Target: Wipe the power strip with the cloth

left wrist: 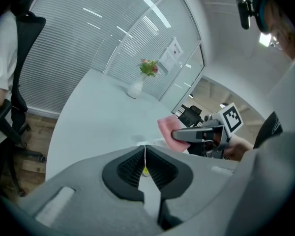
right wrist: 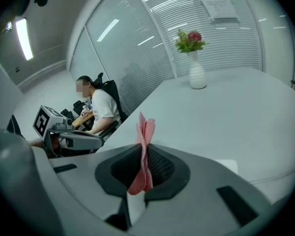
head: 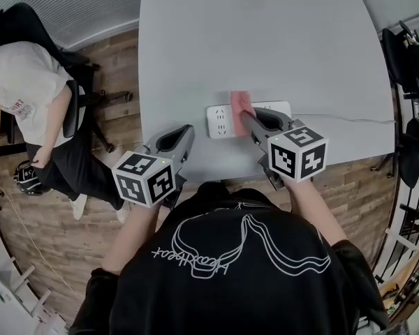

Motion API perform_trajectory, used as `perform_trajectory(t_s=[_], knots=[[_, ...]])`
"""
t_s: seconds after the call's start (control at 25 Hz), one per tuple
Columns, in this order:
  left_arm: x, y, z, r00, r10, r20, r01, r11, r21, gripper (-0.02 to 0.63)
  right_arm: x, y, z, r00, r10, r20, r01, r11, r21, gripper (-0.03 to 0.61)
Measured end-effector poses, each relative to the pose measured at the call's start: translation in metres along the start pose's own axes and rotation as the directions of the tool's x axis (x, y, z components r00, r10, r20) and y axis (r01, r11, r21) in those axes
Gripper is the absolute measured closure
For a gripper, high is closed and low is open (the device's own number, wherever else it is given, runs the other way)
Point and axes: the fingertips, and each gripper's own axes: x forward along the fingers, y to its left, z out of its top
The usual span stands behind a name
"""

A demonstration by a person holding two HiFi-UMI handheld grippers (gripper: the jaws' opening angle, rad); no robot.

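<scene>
Currently, the right hand-held gripper [head: 250, 121] is clamped on a pink cloth [head: 240, 105]; in the right gripper view a fold of the cloth stands up between the closed jaws. Seen from the head view, the cloth overlaps the middle of the white power strip [head: 220, 121], which lies flat on the grey tabletop [head: 265, 47]. The tabletop's near edge runs close in front of the power strip. The left hand-held gripper [head: 186, 135] sits just left of the power strip and apart from it, jaws pressed together with nothing between them. A thin cable [head: 342, 119] leaves the power strip to its right. Hazard: the power strip appears unrestrained, so a firm stroke is likely to slide or turn it rather than clean it. A pull toward the near edge could carry it off the tabletop. Only a narrow pinch of cloth is held, so drag over the sockets could pull it free. If the cloth bunches aside, the hard jaw tips may scrape the casing.
</scene>
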Motion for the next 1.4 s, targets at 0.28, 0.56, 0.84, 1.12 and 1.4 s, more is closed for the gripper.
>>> perform_trajectory(t_s=[0.28,0.56,0.84,1.12,1.4], knots=[[-0.005,0.002,-0.006,1.000,0.014,-0.012,-0.014,1.000,-0.004,0.598,0.031,0.034,-0.017,0.994,0.089,-0.062,-0.089,0.996,-0.009,0.541],[-0.005,0.004,-0.007,1.000,0.016,-0.011,-0.016,1.000,-0.006,0.598,0.053,0.044,-0.032,0.990,0.077,-0.117,-0.085,0.994,-0.064,0.541],[-0.004,0.008,-0.010,1.000,0.017,-0.017,-0.017,1.000,-0.022,0.598,0.060,0.043,-0.035,0.989,0.043,-0.143,-0.059,0.992,-0.108,0.541],[0.002,0.005,-0.012,0.999,0.003,-0.037,-0.003,1.000,-0.004,0.598,0.061,0.039,-0.036,0.987,0.021,-0.162,-0.042,0.992,-0.123,0.541],[0.006,0.002,-0.010,0.999,-0.001,-0.045,0.002,1.000,0.005,0.598,0.052,0.025,-0.036,0.985,-0.011,-0.171,-0.012,0.991,-0.133,0.541]])
